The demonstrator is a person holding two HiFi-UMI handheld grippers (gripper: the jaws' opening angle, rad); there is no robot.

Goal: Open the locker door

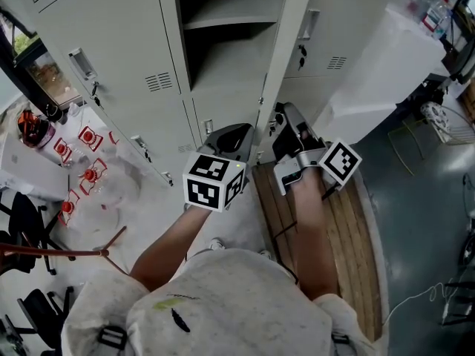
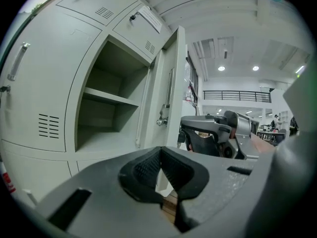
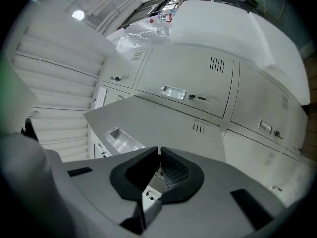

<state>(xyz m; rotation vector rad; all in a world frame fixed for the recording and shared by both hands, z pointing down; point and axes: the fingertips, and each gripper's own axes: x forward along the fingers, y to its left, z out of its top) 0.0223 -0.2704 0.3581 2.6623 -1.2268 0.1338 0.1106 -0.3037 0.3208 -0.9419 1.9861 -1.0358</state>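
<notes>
The grey locker door [image 1: 286, 43] stands swung out, edge-on in the head view, and bares an empty compartment [image 1: 223, 43] with a shelf [image 2: 109, 98]. My left gripper [image 1: 236, 136] hangs low on the door's inner side, shut with nothing between its pads [image 2: 148, 170]. My right gripper [image 1: 291, 121] sits just right of the door, facing its outer face [image 3: 163, 123] and the recessed handle [image 3: 119, 138]. Its tips [image 3: 158, 152] meet and hold nothing. The left gripper view shows the door's inner latch [image 2: 162, 120] and the right gripper [image 2: 218, 133] beyond it.
Shut locker doors with handles [image 1: 83, 64] flank the open one. A big white block [image 1: 393, 65] leans at the right. A slatted wooden board [image 1: 349, 236] lies underfoot. Clear bags with red labels [image 1: 89, 176] and dark chairs [image 1: 30, 228] sit at the left.
</notes>
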